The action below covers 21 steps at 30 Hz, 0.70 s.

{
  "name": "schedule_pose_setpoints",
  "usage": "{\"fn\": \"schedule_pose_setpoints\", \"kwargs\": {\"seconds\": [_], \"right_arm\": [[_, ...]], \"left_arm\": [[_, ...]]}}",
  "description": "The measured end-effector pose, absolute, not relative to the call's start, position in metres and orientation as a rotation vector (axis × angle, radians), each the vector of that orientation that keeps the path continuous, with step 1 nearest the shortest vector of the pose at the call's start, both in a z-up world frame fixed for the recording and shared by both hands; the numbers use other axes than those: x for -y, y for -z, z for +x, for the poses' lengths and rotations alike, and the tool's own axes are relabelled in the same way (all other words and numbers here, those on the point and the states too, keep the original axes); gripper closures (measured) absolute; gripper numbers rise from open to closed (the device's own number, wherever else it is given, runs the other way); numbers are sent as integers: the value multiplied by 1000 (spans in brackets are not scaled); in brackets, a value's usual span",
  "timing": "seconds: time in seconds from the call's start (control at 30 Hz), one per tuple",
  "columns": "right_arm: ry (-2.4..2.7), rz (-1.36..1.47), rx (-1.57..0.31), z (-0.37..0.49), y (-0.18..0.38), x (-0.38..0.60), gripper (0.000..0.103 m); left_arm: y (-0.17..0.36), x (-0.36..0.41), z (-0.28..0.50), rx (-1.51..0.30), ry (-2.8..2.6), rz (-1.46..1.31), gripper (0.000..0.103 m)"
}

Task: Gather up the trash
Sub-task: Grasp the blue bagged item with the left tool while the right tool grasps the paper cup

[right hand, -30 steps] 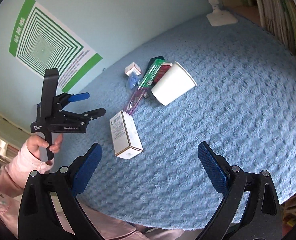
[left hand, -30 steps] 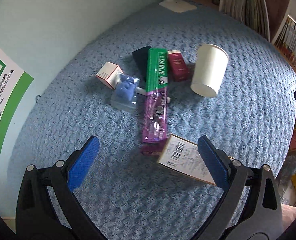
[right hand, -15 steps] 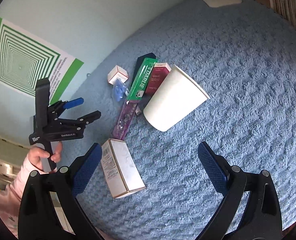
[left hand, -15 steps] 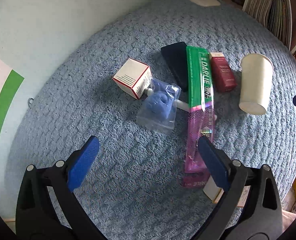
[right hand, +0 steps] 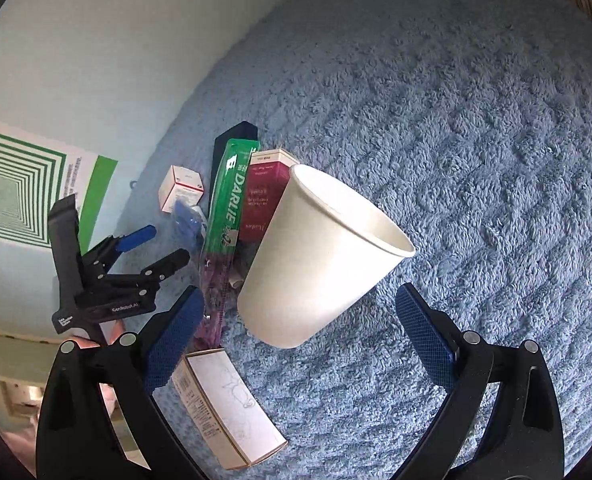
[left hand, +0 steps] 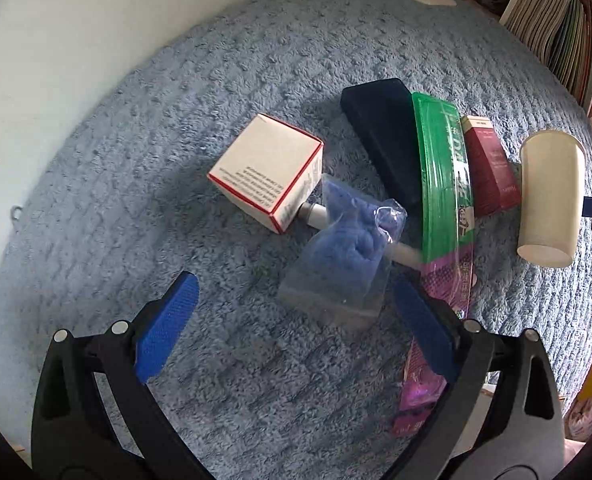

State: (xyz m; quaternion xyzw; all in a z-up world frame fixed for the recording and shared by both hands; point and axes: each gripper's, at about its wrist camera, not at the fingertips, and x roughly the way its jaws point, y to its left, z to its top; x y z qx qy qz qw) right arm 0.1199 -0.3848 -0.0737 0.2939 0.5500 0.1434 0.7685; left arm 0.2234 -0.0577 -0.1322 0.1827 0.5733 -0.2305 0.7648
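Left wrist view: the left hand-held gripper (left hand: pixel 292 328) hangs with its jaws spread wide and nothing between them, low in the frame over the blue textured cover (left hand: pixel 144 208). Just above the jaws, at the centre, lies a clear plastic bag with a blue wad inside (left hand: pixel 346 258), resting over a white tube (left hand: pixel 316 213). A small white box with red edges (left hand: pixel 268 170) sits touching the bag's upper left. To the right lie a dark blue case (left hand: pixel 384 132), a green Darlie toothbrush pack (left hand: pixel 446 184), a maroon box (left hand: pixel 490 164) and a white paper cup (left hand: pixel 550 196) on its side.

Right wrist view: the right hand-held gripper (right hand: pixel 300 332) is also wide open and empty. The paper cup fills the centre, just ahead of the jaws, its mouth toward the right. A white barcoded box (right hand: pixel 228 404) lies at lower left.

The bag looks like the left gripper's target; a good grasp would pinch the bulky wad, not the slippery film edge, and clear the toothbrush pack. The cup crushes easily, so a light squeeze across its wall would suit.
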Motion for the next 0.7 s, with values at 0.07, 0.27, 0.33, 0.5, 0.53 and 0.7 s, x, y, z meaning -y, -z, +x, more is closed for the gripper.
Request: {"fn": "schedule_pose_setpoints", "kwargs": {"seconds": [0.07,0.27,0.33,0.5,0.53,0.7], "right_arm": [[-305,644,-1198,125,76,383,8],[-292,666,-1214,140,84,376,9],[-279,656,-1217,143,85,372,32],[-286,700,-1210,151,87,365,34],[-291,697,-1208,150,85,365,34],[-322,695,-1199,143,78,369,36]], "left_arm": [[139,61,227,-1270,518,384,22],[150,64,233,-1301,543,338,35],[152,64,233,-1301,550,330,44],[150,69,237,-1292,520,340,76],[148,67,239,-1296,515,328,80],[145,63,234,-1305,506,310,82]]}}
